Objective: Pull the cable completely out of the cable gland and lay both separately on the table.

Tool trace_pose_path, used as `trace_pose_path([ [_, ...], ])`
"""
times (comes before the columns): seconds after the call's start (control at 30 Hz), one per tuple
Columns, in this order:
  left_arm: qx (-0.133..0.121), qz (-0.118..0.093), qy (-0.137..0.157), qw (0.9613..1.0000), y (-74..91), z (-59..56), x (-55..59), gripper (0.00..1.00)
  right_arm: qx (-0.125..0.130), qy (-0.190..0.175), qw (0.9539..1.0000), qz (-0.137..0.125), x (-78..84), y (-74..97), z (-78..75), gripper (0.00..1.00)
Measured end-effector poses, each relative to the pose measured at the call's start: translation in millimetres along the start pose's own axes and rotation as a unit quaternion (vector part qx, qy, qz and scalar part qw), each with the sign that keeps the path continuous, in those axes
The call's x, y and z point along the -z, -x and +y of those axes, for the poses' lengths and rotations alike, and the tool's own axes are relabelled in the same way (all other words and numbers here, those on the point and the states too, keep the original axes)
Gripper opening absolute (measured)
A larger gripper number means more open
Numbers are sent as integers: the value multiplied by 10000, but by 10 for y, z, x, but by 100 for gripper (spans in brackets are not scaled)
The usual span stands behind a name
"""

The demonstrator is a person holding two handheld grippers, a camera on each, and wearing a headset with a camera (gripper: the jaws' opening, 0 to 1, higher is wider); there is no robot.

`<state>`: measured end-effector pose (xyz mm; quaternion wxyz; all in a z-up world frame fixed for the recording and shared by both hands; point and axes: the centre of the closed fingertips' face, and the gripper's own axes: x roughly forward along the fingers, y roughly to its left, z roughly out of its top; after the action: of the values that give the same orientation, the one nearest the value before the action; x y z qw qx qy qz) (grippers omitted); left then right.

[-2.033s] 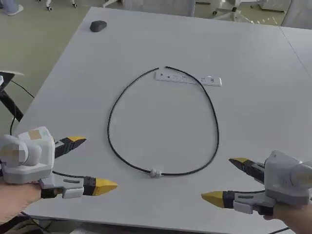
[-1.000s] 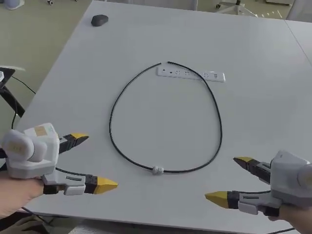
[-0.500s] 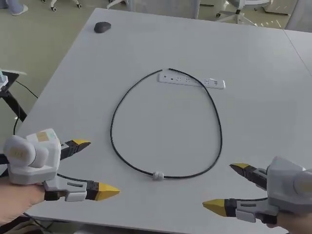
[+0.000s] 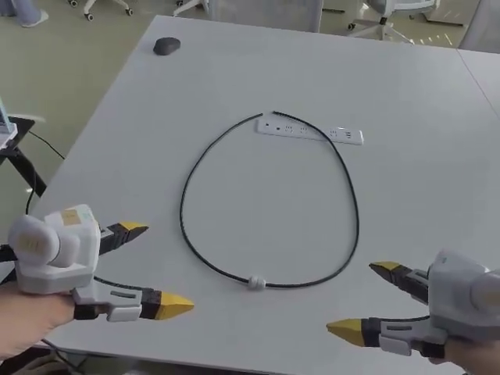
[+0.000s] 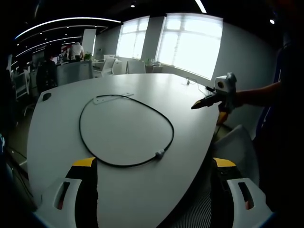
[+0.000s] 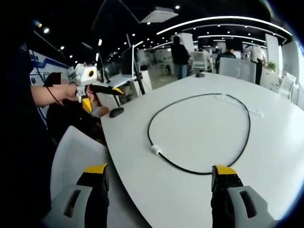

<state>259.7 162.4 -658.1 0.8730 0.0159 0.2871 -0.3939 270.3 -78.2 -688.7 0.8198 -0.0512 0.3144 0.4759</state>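
**Head view.** The left gripper [image 4: 160, 266] hovers over the near left edge of the table [image 4: 422, 156]. Its yellow-tipped jaws are spread wide and hold nothing. The right gripper [image 4: 358, 298] hangs at the near right edge, also gaping and touching nothing. Between them, well apart from both, the black cable [image 4: 183, 203] lies flat in an egg-shaped loop whose long axis runs away from the person. Its two ends nearly meet at the far end, beside a white power strip [image 4: 312, 130], and the right-hand run crosses over that strip. The small white cable gland [image 4: 255, 283] sits on the cable at the near end of the loop, in line with the cable and so lying roughly left to right. A dark mouse [image 4: 166, 46] rests near the far left corner. Pale floor [image 4: 70, 86] lies to the left of the table.

**Left gripper view.** The wide-apart jaws frame the gland at the nearest part of the loop without reaching it. Bright windows [image 5: 190, 45] fill the far wall.

**Right gripper view.** The jaws again stand far apart and empty, with the gland on the cable just ahead. A grey chair [image 6: 76, 161] stands at the table edge, a person [image 6: 180, 57] stands farther back, and strip lights [image 6: 223, 20] curve across the dark ceiling.
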Motion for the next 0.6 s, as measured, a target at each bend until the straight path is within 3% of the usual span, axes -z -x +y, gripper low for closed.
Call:
trace_pose_path([
  [0.33, -43, 9, 31, 10000, -13, 32, 40, 99, -100, 127, 9998, 153, -78, -204, -1, 89],
  [0.6, -49, 79, 93, 9999, -3, 43, 119, 98, -296, 253, 9981, 483, -107, -464, -15, 81],
])
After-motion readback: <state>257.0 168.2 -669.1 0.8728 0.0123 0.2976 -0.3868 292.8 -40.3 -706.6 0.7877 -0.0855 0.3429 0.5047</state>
